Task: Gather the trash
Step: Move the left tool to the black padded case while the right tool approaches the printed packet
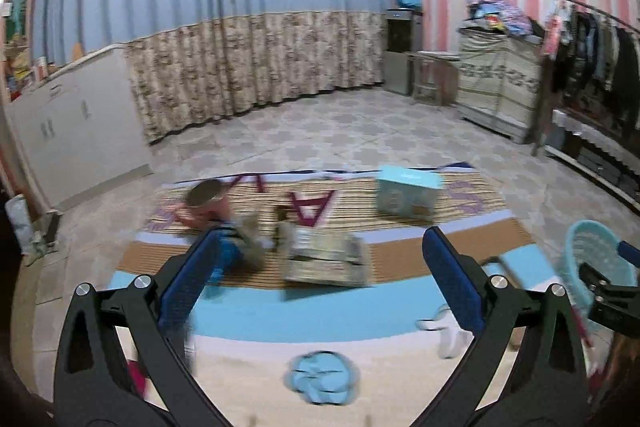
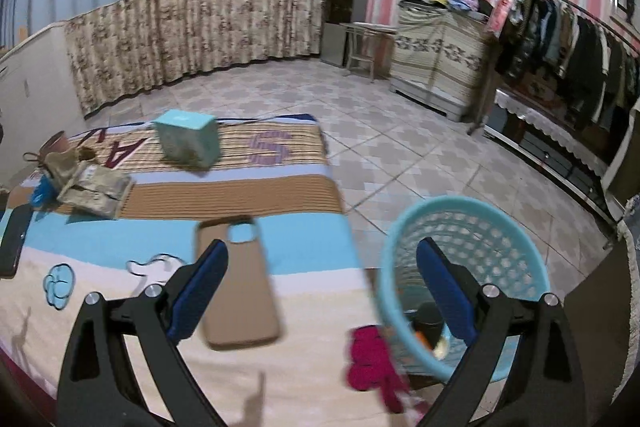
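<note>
Blue-padded, the right claw (image 2: 322, 291) hangs spread and empty beside the turquoise basket (image 2: 516, 227), which already holds scraps; the left claw (image 1: 322, 267) is spread too. Between pickups, I judge. Next: the crumpled paper packet (image 1: 326, 259) on the bed (image 1: 320, 315), just ahead of the left claw, its long axis lying crosswise to the pads, needing a turned approach.

Pink tub (image 1: 206, 201) at the bed's far end is all motion smear, basket (image 2: 460, 283) bottom hides behind a finger (contents unreadable), phone (image 2: 14, 245) clipped at the edge.
</note>
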### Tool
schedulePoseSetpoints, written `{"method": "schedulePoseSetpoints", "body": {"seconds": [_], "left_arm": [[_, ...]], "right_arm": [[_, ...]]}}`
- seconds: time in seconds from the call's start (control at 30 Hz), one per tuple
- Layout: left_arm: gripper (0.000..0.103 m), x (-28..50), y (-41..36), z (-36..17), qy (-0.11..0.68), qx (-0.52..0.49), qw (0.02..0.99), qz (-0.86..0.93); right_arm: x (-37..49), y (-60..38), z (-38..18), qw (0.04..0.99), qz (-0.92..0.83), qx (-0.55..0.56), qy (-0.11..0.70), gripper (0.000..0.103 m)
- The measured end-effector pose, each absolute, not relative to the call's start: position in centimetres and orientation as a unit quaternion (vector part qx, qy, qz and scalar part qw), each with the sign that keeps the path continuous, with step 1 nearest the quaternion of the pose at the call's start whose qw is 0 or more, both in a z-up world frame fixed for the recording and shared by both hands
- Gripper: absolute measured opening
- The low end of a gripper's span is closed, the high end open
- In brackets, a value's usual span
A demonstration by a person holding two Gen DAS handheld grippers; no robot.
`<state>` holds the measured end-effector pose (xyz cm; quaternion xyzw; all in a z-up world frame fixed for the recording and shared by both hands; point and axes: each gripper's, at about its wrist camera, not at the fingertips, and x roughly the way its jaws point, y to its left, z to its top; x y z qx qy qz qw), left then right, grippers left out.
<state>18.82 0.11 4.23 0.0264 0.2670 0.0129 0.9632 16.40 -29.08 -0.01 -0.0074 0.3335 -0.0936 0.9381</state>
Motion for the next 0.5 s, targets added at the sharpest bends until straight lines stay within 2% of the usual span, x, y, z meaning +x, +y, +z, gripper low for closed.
{"method": "schedulePoseSetpoints", "body": {"seconds": [0.2, 0.5], "left_arm": [[0.097, 19.6, 5.2, 3.7, 0.275, 0.02, 0.96, 0.046], [0.097, 21.5, 7.2, 1.4, 0.293, 0.046, 0.953, 0.061]], "right_arm": [[17.2, -23.6, 0.2, 0.942, -0.062, -0.017, 0.329, 0.093], [19.7, -17.6, -1.7, 0.941, -0.01, -0.043, 0.334, 0.093]]}}
